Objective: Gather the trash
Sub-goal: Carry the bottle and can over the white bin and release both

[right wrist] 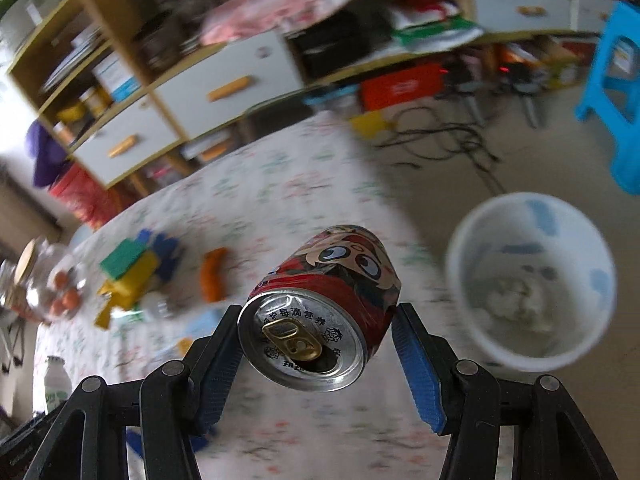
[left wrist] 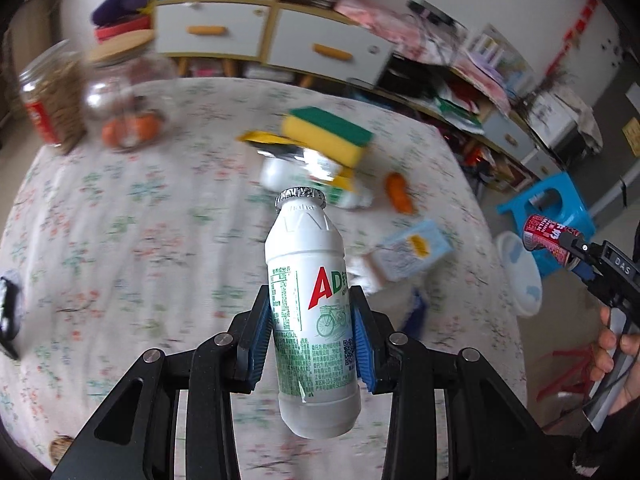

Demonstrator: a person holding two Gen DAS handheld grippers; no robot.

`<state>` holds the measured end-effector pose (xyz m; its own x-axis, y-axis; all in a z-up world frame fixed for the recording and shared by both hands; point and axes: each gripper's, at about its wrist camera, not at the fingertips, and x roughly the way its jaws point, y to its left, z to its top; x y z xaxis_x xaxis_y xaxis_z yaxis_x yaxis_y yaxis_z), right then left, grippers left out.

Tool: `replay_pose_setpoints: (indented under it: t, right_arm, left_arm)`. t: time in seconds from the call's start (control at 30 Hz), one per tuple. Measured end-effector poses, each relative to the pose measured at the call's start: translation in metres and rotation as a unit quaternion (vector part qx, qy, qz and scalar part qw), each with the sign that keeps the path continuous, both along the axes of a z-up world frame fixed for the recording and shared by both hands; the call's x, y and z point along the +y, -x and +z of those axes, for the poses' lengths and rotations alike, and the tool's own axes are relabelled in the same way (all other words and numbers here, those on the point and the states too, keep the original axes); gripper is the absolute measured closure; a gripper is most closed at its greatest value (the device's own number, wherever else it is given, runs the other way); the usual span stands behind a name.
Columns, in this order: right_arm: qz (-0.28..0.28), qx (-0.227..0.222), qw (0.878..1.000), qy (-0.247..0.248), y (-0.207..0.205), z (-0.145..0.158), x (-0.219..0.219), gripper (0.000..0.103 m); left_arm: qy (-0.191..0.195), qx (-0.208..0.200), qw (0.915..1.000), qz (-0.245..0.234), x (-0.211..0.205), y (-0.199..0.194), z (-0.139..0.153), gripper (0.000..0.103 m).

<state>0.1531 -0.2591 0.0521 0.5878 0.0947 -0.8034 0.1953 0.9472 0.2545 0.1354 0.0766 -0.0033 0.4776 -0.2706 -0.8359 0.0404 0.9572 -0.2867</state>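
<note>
My left gripper (left wrist: 311,304) is shut on a white AD milk bottle (left wrist: 308,264) with a foil cap, held upright above the floral tablecloth (left wrist: 132,220). In the right wrist view my right gripper (right wrist: 318,312) is shut on a dented red cartoon can (right wrist: 340,276), its pull-tab end facing the camera. That can (left wrist: 546,236) and the right gripper (left wrist: 576,250) also show at the right edge of the left wrist view, past the table's side. A white bin (right wrist: 528,216) with crumpled paper inside stands on the floor to the right of the can.
On the table lie a yellow-green sponge (left wrist: 328,132), a foil wrapper over another white bottle (left wrist: 312,176), an orange piece (left wrist: 400,194) and a tissue pack (left wrist: 412,252). Two jars (left wrist: 120,96) stand at the far left. A blue stool (left wrist: 556,208) and shelves (left wrist: 272,36) lie beyond.
</note>
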Motion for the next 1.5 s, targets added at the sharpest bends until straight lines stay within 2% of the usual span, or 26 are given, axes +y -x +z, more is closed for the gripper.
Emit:
replay_pose_setpoints:
  t: [0.37,0.53,0.63,0.93,1.2,1.5]
  right_arm:
    - [-0.083,0.020,0.996,-0.012,0.032,-0.007,-0.108,0.039]
    - [-0.102,0.031,0.994,-0.006,0.041,-0.017,-0.144,0.039]
    - [-0.123,0.039,0.991,-0.020,0.051,-0.025,-0.167,0.039]
    - [-0.175,0.043,0.983,-0.025,0.086,-0.026,-0.221,0.039]
    - [-0.191,0.048,0.980,-0.031,0.096,-0.029,-0.241,0.039]
    - [-0.195,0.043,0.979,-0.033,0.095,-0.027,-0.247,0.039]
  left_arm:
    - [-0.008,0.000,0.9953,-0.097,-0.123,-0.009,0.006,0.064]
    - [-0.015,0.011,0.9880,-0.153,-0.194,-0.021,-0.001,0.064]
    - [-0.011,0.015,0.9843,-0.176,-0.229,-0.032,-0.005,0.064]
    - [0.000,0.024,0.9697,-0.243,-0.335,-0.047,-0.019,0.064]
    - [-0.007,0.038,0.9641,-0.263,-0.381,-0.057,-0.037,0.064]
    - [-0.006,0.043,0.9593,-0.279,-0.405,-0.062,-0.048,0.063]
